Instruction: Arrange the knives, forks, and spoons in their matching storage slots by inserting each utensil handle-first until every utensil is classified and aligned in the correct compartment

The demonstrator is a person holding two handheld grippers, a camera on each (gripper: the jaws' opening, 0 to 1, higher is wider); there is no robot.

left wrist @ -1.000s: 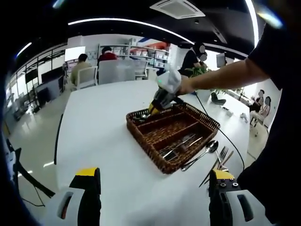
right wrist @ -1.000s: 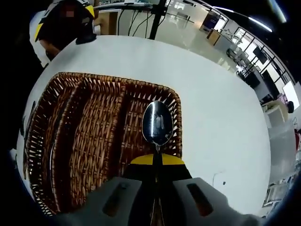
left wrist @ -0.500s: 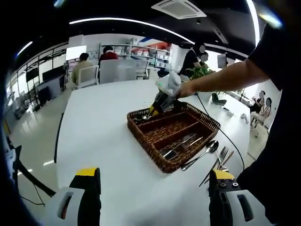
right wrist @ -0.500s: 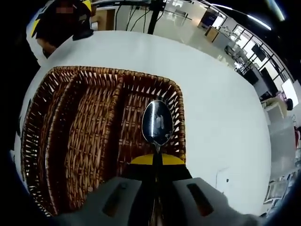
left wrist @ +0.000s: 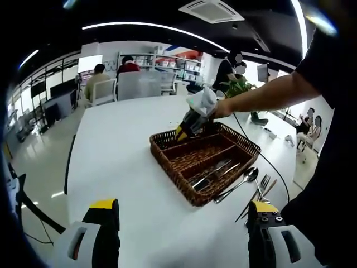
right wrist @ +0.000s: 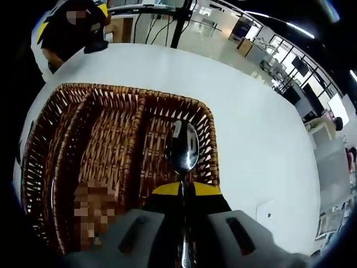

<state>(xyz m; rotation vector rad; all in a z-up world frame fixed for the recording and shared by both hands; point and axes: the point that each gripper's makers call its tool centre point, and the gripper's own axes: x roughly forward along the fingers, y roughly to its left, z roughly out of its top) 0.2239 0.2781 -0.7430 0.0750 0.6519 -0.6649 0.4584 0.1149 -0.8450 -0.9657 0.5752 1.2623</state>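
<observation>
Left hand-held gripper (left wrist: 181, 220) open; right (right wrist: 182, 190) clamped

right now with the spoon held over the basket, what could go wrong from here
The right gripper pinches the spoon by its neck, bowl pointing forward over the wicker basket's end slot; released like this, it may land bowl-first or tip across the divider. Cutlery already lies in the near slot, so a wrong drop would mix types. The loose spoon and forks beside the basket lie near the table edge and could be knocked off.
</observation>
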